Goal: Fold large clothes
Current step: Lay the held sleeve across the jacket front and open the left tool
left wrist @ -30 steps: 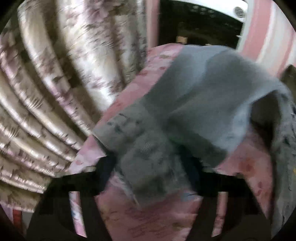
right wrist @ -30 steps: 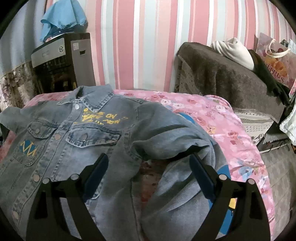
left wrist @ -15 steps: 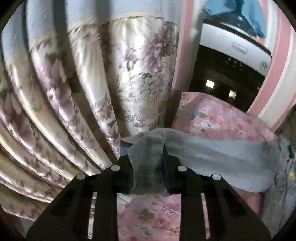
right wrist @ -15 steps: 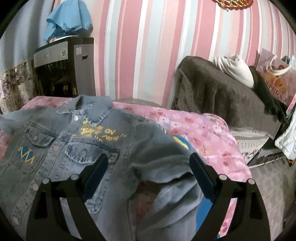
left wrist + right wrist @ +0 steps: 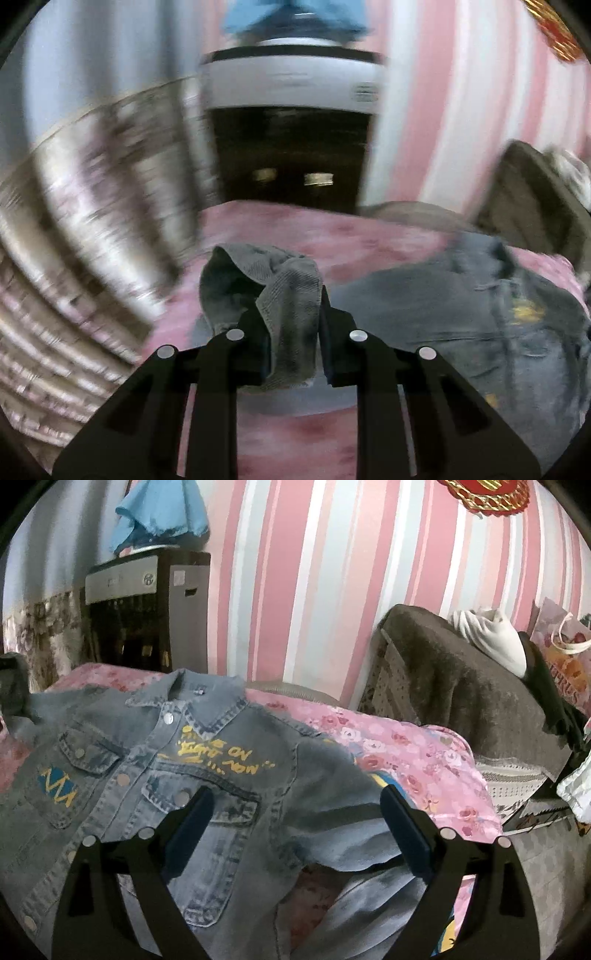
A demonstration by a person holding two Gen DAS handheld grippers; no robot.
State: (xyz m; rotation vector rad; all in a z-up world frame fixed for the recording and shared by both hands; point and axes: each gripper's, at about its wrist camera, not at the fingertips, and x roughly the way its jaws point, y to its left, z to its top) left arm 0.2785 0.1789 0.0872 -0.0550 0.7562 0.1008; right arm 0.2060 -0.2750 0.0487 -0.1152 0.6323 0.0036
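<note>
Pinching a bunched sleeve cuff (image 5: 291, 295) between nearly closed jaws, the left gripper (image 5: 290, 354) holds the denim raised above the pink floral bedspread (image 5: 295, 435). The right gripper (image 5: 295, 834) hangs wide open with nothing between its fingers, over the chest of the denim jacket (image 5: 155, 782), which lies face up and buttoned on the bed, collar toward the far wall, yellow lettering across its front. To the far right stands a brown-covered sofa (image 5: 461, 686). Farther back, a dark appliance (image 5: 147, 602) with a blue cloth (image 5: 159, 513) on top stands against the pink striped wall (image 5: 314, 590).
</note>
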